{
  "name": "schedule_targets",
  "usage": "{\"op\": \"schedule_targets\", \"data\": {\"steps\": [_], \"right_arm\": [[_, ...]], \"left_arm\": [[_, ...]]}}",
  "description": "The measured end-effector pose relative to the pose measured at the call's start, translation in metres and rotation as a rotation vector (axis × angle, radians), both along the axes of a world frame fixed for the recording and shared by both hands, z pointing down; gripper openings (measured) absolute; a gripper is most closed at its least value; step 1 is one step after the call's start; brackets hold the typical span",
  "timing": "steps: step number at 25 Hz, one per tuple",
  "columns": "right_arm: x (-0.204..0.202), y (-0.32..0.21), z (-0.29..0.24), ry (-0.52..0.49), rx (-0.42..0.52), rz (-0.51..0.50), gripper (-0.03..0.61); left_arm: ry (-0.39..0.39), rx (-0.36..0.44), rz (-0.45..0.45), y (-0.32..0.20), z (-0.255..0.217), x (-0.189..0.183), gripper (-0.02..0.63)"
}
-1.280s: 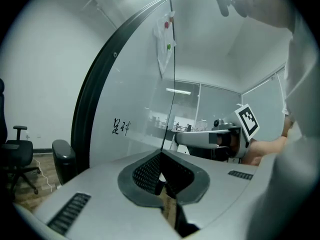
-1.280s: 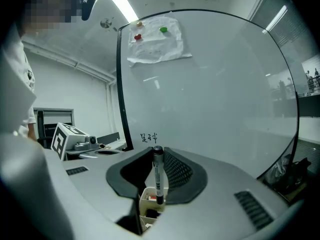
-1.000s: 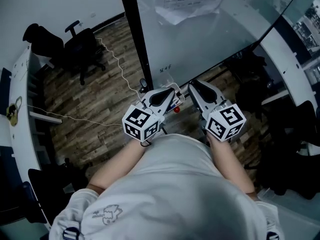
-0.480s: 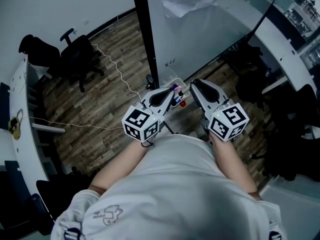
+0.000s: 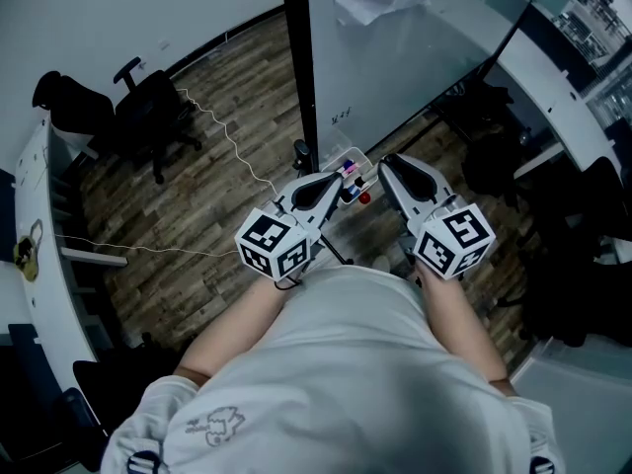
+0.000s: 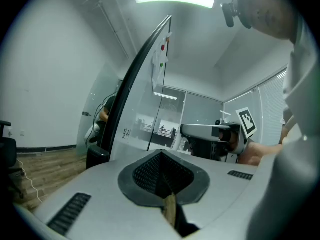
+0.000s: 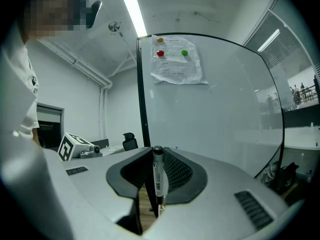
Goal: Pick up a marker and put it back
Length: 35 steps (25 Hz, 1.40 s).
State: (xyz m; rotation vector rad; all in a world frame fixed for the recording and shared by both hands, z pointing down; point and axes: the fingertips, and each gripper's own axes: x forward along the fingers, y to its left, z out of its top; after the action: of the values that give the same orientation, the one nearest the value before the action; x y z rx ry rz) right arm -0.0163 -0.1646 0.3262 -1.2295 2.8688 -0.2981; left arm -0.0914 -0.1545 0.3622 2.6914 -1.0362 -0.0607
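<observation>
A slim marker [image 7: 158, 176] with a black cap stands upright between the jaws of my right gripper [image 7: 156, 184], which is shut on it. In the head view the right gripper [image 5: 388, 163] points at the foot of the whiteboard [image 5: 415, 57], just right of a small clear tray [image 5: 357, 158] that holds a few coloured markers [image 5: 348, 173]. My left gripper [image 5: 334, 182] reaches to the tray's near left side. Its jaws are pressed together with nothing between them in the left gripper view [image 6: 162, 181].
A paper sheet [image 7: 176, 59] hangs on the whiteboard under coloured magnets. Black office chairs [image 5: 148, 107] stand at the left on the wooden floor [image 5: 212, 200], where a thin white cable [image 5: 227, 136] lies. White desks [image 5: 44, 235] run along the left and right [image 5: 553, 107] sides.
Both grippers have edged a little toward the whiteboard's foot, and the marker tray now shows more between them. The right gripper keeps its hold on the marker.
</observation>
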Motion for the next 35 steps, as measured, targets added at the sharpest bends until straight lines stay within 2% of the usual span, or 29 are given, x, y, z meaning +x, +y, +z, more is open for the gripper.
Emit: {"op": "schedule_targets", "data": {"steps": [5, 17, 30, 35], "right_arm": [[0.001, -0.001, 0.002, -0.021, -0.012, 0.012, 0.077], [0.008, -0.016, 0.008, -0.040, -0.035, 0.046, 0.077], [-0.011, -0.052, 0.031, -0.014, -0.096, -0.052, 0.077], [-0.012, -0.072, 0.046, -0.002, -0.139, -0.093, 0.077]], "left_arm": [[0.007, 0.024, 0.014, 0.007, -0.004, 0.000, 0.005], [0.012, -0.009, -0.053, 0.008, 0.011, -0.023, 0.005], [0.006, -0.041, -0.167, -0.010, 0.027, -0.042, 0.005], [0.025, -0.093, -0.128, -0.015, 0.040, -0.026, 0.005]]}}
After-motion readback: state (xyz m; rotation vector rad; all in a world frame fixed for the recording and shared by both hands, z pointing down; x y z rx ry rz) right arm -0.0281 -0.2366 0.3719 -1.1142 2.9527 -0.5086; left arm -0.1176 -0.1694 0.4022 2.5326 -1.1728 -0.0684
